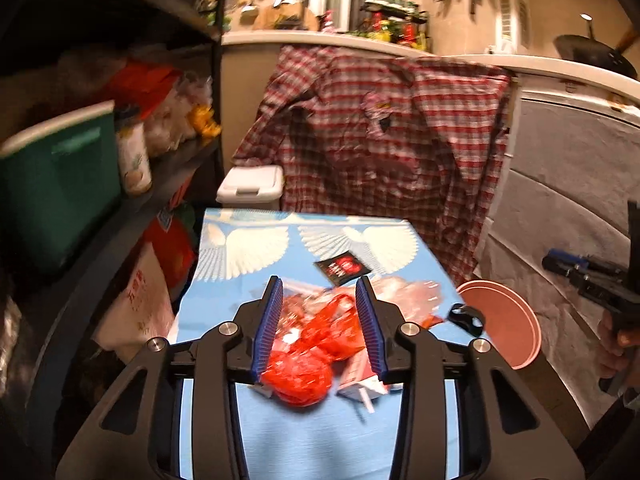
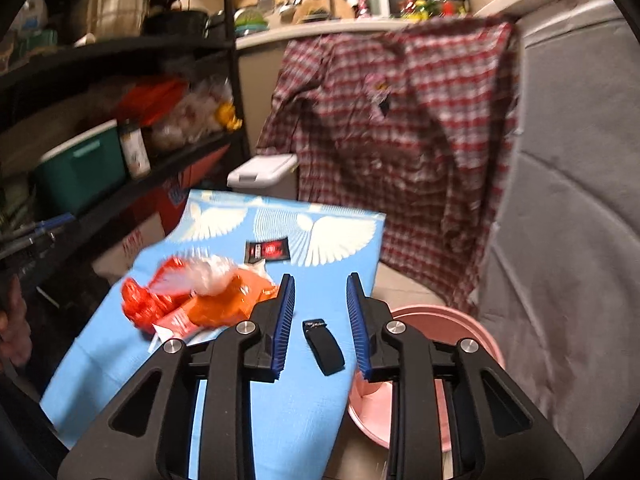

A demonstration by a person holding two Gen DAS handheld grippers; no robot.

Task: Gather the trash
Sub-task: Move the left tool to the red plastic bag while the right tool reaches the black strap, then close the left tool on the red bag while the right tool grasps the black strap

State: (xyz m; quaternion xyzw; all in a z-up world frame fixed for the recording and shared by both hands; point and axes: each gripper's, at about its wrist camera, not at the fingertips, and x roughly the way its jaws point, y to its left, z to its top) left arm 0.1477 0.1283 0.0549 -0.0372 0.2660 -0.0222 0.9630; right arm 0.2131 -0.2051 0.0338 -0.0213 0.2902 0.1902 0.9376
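Left claw (image 1: pixel 320 300) part-open over red bag (image 1: pixel 304 372); right claw (image 2: pixel 320 300) part-open, empty.

The scene is viewed from two fisheye cameras, each mounted close behind a gripper's fingers and tilted down over the blue table (image 1: pixel 280 420). From the left wrist the red bag (image 1: pixel 304 376) is seen near and central, with the pink bin (image 1: pixel 508 320) at right. From the right wrist, further right, the same table (image 2: pixel 280 420), bag (image 2: pixel 144 304), bin (image 2: pixel 460 320) and plaid shirt (image 2: pixel 400 140) are shared.
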